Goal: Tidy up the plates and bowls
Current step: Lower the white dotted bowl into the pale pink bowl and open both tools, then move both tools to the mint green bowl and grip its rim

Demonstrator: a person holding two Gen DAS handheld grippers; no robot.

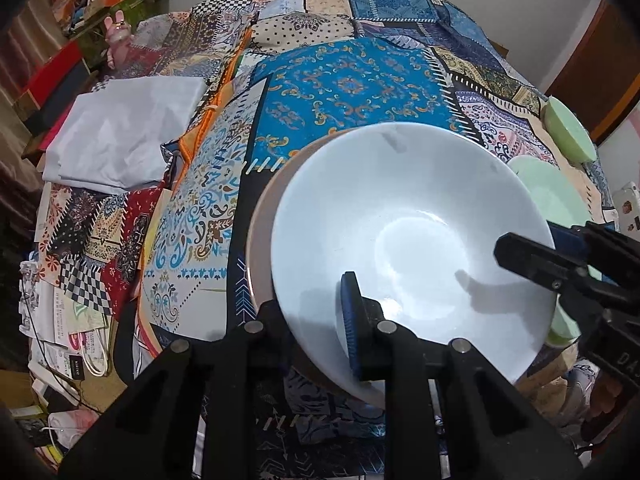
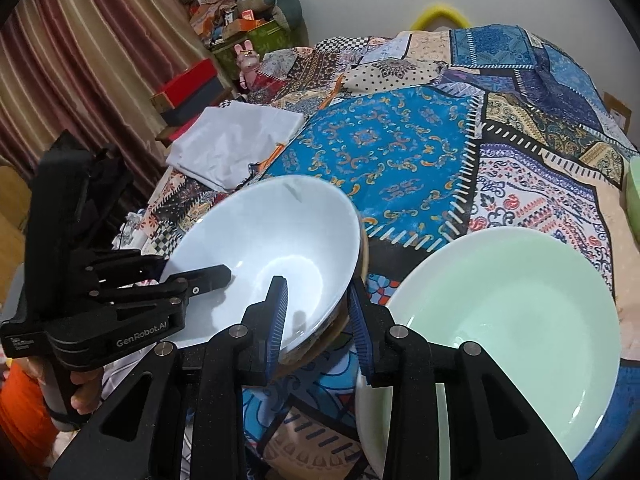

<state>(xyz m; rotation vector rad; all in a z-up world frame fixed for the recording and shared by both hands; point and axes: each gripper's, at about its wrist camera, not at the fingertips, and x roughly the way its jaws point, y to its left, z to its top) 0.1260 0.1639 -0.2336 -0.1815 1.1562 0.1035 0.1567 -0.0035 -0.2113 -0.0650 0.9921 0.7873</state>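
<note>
My left hand-held gripper (image 1: 320, 320) clamps white bowl (image 1: 400, 216) rim, my right hand-held gripper (image 2: 318, 320) straddles opposite rim, jaws apart, green plate (image 2: 520, 320) beside, patchwork bedspread (image 2: 400, 140) beneath.

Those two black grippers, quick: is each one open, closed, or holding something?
Left gripper: fingers closed on the near rim of the white bowl.
Right gripper: fingers open, straddling the same bowl's rim, not yet pinching it.

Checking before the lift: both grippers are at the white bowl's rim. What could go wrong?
White bowl sits tilted on a brown dish; uneven pull from left gripper and right gripper could slip it. Green plate lies right beside the right gripper and may get bumped.
</note>
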